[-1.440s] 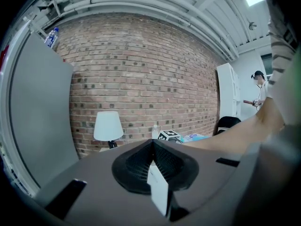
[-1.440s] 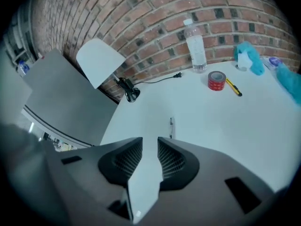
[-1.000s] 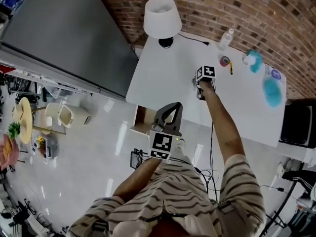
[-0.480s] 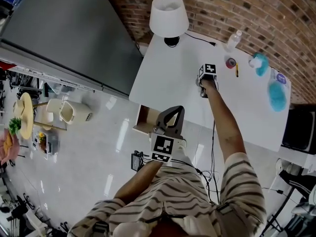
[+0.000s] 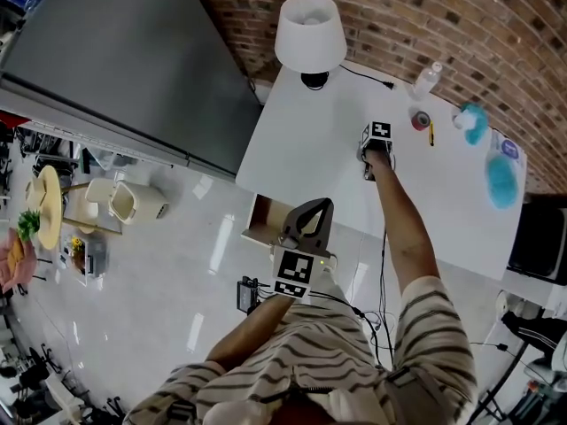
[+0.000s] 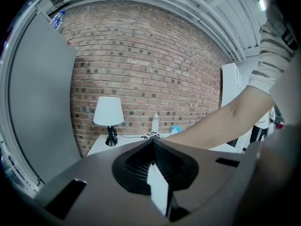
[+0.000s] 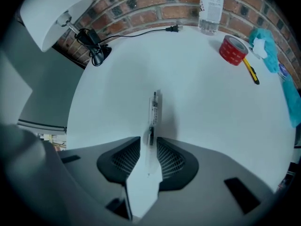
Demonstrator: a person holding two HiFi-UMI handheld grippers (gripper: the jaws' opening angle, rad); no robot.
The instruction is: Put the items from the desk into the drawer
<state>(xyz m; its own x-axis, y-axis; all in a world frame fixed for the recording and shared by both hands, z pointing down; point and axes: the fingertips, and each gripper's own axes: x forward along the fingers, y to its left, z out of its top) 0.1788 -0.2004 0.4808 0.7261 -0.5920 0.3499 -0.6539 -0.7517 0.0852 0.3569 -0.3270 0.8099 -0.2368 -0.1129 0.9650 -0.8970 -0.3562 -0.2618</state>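
The white desk stands with its far edge against a brick wall. A white-shaded lamp stands at its far left corner, and its black cord runs along the far edge. A clear bottle stands midway along that edge. A roll of red tape lies just in front of the bottle, with a yellow cutter beside it. A teal cloth and a blue fluffy thing lie toward the far right corner.

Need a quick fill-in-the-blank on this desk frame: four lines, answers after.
1. The tape roll near the bottle is ____.
2. The right tongs are shut on a slim pen-like item; the left tongs are shut and ____.
3. The lamp has a ____ shade.
4. The wall behind the desk is built of ____.

Missing words: red; empty; white; brick.
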